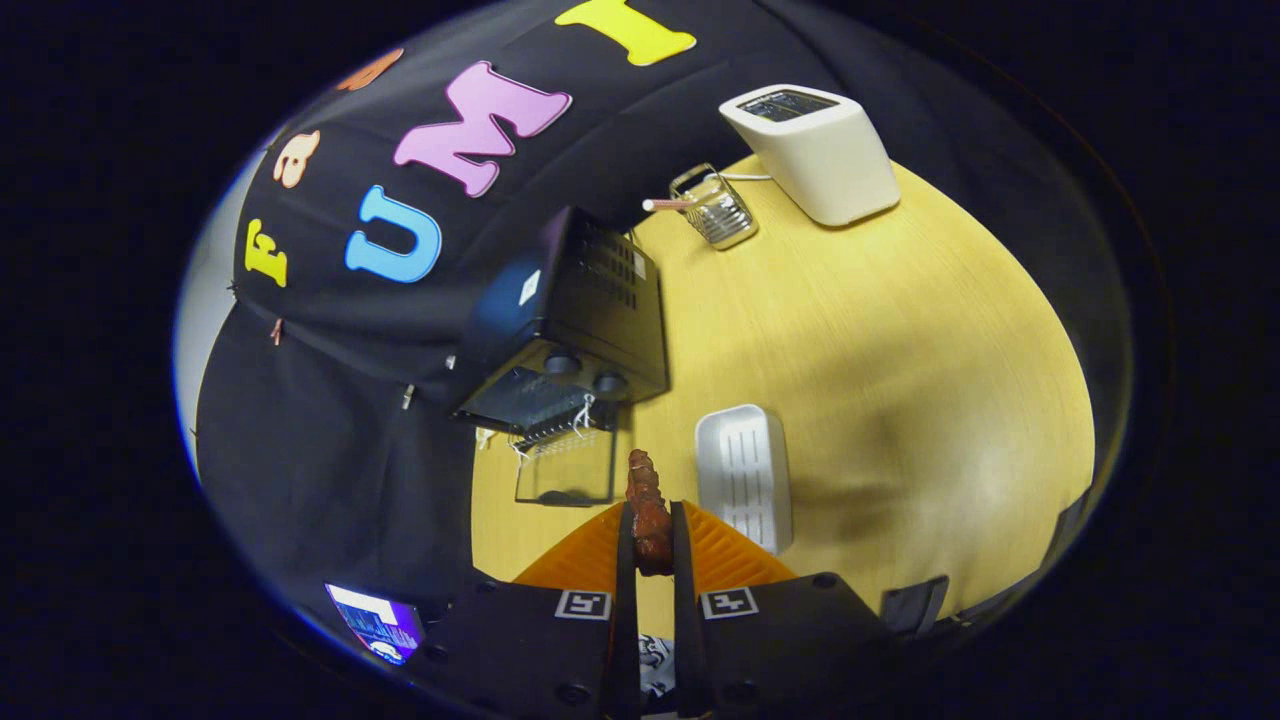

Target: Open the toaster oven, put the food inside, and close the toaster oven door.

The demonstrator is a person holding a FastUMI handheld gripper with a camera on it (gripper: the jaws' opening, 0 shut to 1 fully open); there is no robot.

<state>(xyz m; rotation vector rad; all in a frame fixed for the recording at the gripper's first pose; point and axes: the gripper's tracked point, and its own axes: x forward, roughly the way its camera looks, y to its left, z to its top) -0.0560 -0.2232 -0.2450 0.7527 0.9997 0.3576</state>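
Between our gripper's (651,530) fingers we hold the food (648,510), a brown piece pinched on both sides; the toaster oven (565,330) stands just ahead, door (565,468) down. We judge the narrow grip risky; tilting could drop it short of the rack.

White ridged tray (742,473) just ahead of fingers, slightly right. Wire basket (714,208) with straw-like stick far beyond. White toaster (815,150) beside basket, farther right. Pale wooden table (900,340) beneath all. Screen (375,622) low left.
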